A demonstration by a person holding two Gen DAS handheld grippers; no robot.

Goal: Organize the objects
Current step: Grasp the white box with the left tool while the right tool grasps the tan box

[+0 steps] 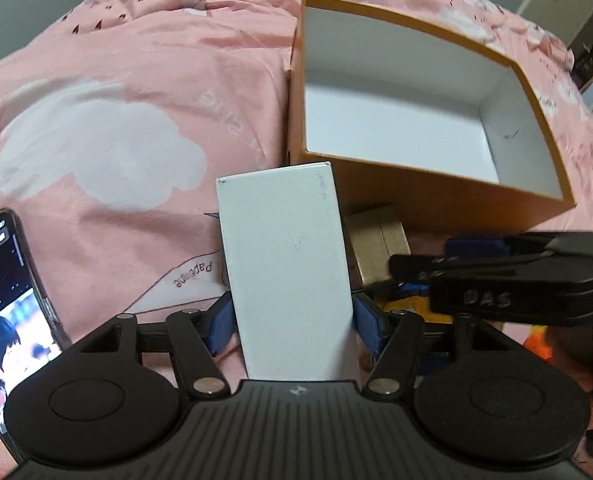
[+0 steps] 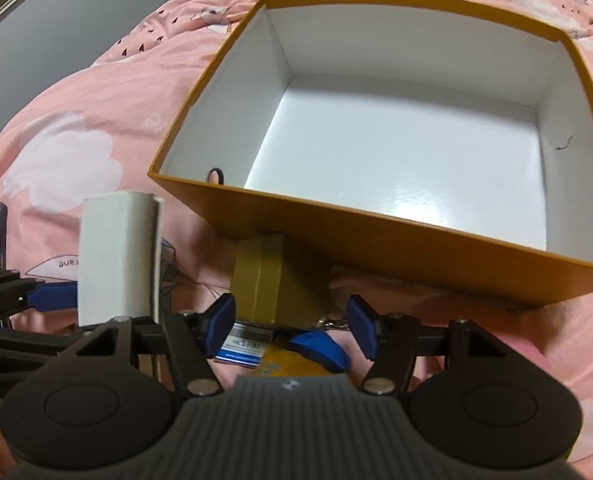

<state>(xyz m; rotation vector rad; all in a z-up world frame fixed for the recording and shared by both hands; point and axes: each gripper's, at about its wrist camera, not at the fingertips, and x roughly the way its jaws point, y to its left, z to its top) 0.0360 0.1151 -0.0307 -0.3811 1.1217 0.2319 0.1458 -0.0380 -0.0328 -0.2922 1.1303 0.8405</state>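
Observation:
My left gripper (image 1: 292, 320) is shut on a tall white box (image 1: 284, 264), its blue pads pressing both long sides, and the box stands upright above the pink bedspread. In the right wrist view the same white box (image 2: 116, 260) stands at the left, with a blue finger (image 2: 52, 296) of the left gripper beside it. A large orange box (image 1: 428, 188) with a white inside lies open beyond it. My right gripper (image 2: 290, 328) is open just short of a small gold box (image 2: 272, 280), which rests against the orange box's (image 2: 376, 240) front wall.
A phone (image 1: 8, 300) with its screen lit lies at the left on the pink bedspread (image 1: 116, 80). Under the right gripper lie a blue-and-white card (image 2: 242, 346), a blue object (image 2: 320, 350) and a yellow packet (image 2: 284, 364). A grey wall and furniture border the bed.

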